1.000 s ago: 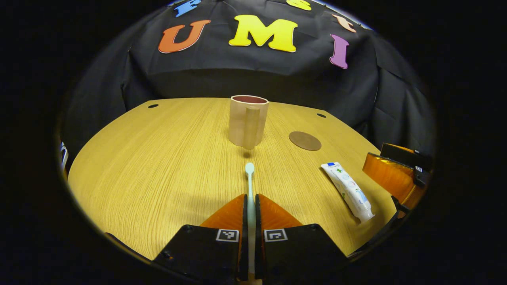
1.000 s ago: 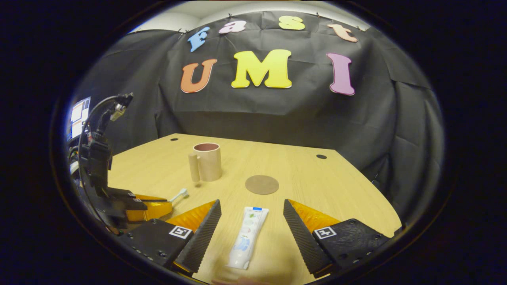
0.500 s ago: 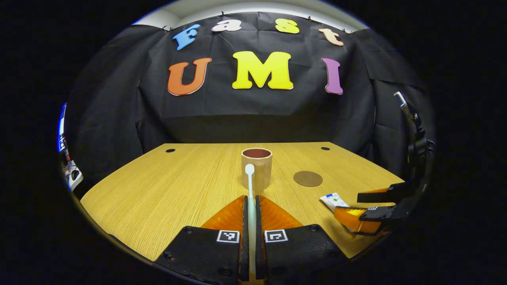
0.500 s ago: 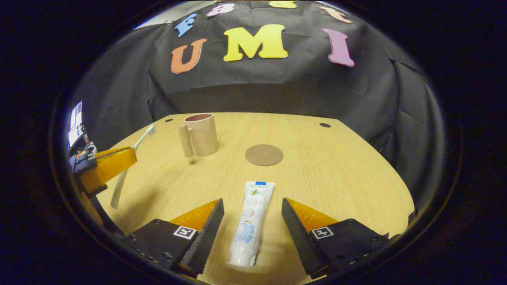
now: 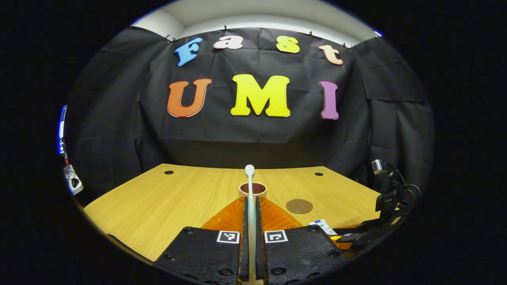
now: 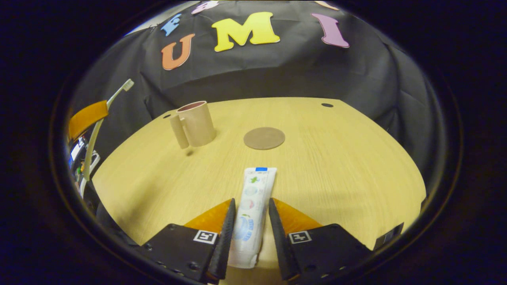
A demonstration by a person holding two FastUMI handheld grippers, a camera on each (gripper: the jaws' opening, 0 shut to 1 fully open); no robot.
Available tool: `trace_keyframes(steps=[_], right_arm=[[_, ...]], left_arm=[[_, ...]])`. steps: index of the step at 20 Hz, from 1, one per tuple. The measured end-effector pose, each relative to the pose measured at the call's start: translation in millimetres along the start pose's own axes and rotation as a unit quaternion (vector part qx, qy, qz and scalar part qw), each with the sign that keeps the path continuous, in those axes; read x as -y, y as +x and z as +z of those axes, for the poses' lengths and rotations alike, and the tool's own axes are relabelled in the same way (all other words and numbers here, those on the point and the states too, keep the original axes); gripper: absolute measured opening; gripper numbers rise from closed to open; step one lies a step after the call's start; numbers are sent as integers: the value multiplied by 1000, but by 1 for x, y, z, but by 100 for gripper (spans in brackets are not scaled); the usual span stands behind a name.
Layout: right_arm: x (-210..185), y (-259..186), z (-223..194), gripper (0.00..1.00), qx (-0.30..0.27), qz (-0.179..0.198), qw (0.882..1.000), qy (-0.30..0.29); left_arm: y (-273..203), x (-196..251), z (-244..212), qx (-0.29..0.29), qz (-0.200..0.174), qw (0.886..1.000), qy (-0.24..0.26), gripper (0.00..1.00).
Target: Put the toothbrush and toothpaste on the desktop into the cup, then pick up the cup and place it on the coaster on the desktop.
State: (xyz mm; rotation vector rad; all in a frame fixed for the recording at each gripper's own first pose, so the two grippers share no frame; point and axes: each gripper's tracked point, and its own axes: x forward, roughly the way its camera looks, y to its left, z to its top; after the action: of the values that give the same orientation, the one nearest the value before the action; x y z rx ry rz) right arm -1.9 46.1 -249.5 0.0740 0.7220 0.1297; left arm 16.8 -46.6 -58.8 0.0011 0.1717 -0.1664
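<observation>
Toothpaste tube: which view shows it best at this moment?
The right gripper view: the toothpaste tube lies lengthwise on the desk, nearly whole, between the right gripper's fingers. The left gripper view catches only one end of it, behind the left gripper's body and beside the other gripper.

toothpaste (image 6: 250, 209) print probably illegible
</observation>
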Motion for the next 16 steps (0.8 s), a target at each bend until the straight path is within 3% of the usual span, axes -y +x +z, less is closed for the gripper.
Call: trace_keyframes(steps=[6,8,16], right_arm=[[1,1,1,25,4,22,1000,-11],[3,-1,5,20,17,21,1000,-15],[-9,-38,69,20,137,46,989,-27]], left_arm=[[27,6,19,3,-16,1000,-19,9],[36,7,21,2,-15,1000,-16,8],[90,15,38,16,-30,999,-24,8]])
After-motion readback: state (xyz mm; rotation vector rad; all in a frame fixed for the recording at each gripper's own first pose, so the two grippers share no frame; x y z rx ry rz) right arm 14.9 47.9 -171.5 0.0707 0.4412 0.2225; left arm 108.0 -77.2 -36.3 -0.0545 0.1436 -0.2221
